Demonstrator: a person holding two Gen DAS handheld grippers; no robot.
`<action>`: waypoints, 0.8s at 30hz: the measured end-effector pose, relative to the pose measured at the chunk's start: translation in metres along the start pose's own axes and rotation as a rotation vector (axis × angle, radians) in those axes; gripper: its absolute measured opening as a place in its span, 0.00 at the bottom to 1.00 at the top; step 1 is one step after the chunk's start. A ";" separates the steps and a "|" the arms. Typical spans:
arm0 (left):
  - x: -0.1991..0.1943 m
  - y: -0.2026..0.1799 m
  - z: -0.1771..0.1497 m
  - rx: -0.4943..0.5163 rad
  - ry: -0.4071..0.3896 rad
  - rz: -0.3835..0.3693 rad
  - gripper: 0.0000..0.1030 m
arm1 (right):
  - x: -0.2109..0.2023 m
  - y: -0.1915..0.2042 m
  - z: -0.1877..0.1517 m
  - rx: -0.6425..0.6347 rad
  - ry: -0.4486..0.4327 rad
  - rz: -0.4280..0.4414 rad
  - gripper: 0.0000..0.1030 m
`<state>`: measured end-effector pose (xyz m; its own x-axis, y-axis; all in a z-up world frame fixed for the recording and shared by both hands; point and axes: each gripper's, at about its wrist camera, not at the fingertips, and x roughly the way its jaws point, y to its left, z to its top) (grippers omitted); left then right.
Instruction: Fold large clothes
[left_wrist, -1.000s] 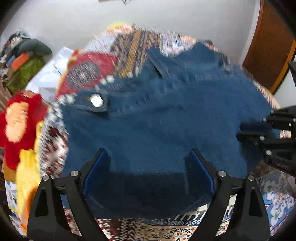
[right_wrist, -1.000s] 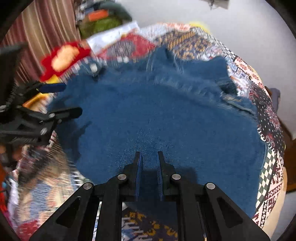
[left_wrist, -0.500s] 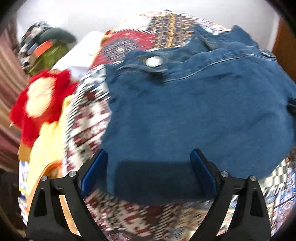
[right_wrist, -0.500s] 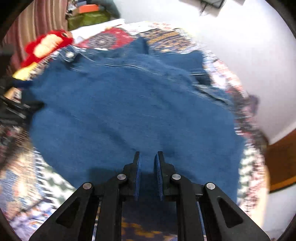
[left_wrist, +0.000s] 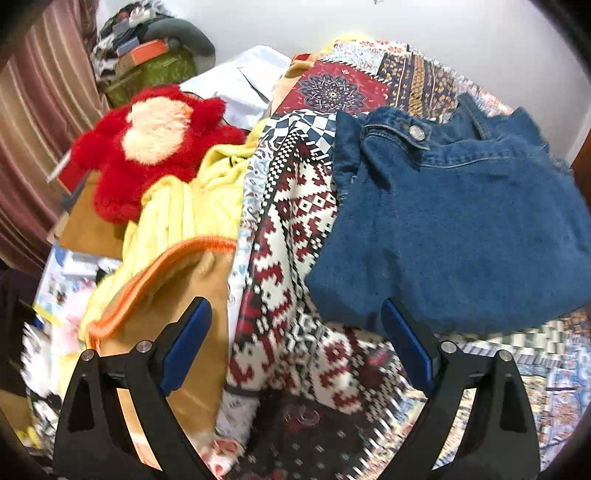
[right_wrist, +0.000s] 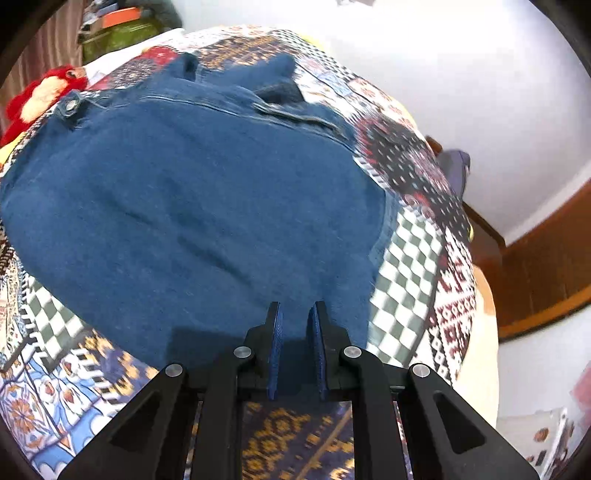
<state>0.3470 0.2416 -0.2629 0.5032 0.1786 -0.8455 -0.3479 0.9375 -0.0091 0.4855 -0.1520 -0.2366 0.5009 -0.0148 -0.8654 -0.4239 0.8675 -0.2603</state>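
From my left hand-held gripper (left_wrist: 297, 341) I see the two blue pads spread wide, with nothing between them. It hangs over the patterned bedspread (left_wrist: 291, 236), and its right finger (left_wrist: 406, 343) is just at the near edge of the folded denim jeans (left_wrist: 454, 229); I cannot tell if it touches the cloth. To the left of the bedspread there is a yellow garment with an orange trim (left_wrist: 177, 236), and farther back a red plush toy (left_wrist: 151, 144). The metal button (left_wrist: 416, 131) of the jeans is at the far side, on the waistband.

My right hand-held gripper (right_wrist: 295, 325) has its pads drawn close together, and the near edge of the jeans (right_wrist: 192, 206) lies between them, so it grips the denim. The jeans lie spread on the bedspread (right_wrist: 410, 280), folded, with the waistband and the button (right_wrist: 69, 106) at the far left. Behind the bed stands a white wall (right_wrist: 461, 74).
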 end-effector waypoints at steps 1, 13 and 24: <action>-0.003 0.002 -0.003 -0.021 0.002 -0.032 0.91 | -0.001 -0.004 -0.002 0.016 0.005 0.016 0.11; 0.022 -0.016 -0.030 -0.342 0.141 -0.493 0.91 | -0.021 -0.024 -0.015 0.085 0.037 -0.014 0.13; 0.085 -0.036 -0.009 -0.501 0.136 -0.653 0.88 | -0.034 -0.012 0.004 0.182 0.016 0.329 0.13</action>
<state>0.3954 0.2202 -0.3391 0.6370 -0.4230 -0.6445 -0.3463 0.5899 -0.7294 0.4768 -0.1595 -0.2026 0.3478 0.2723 -0.8972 -0.4183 0.9014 0.1114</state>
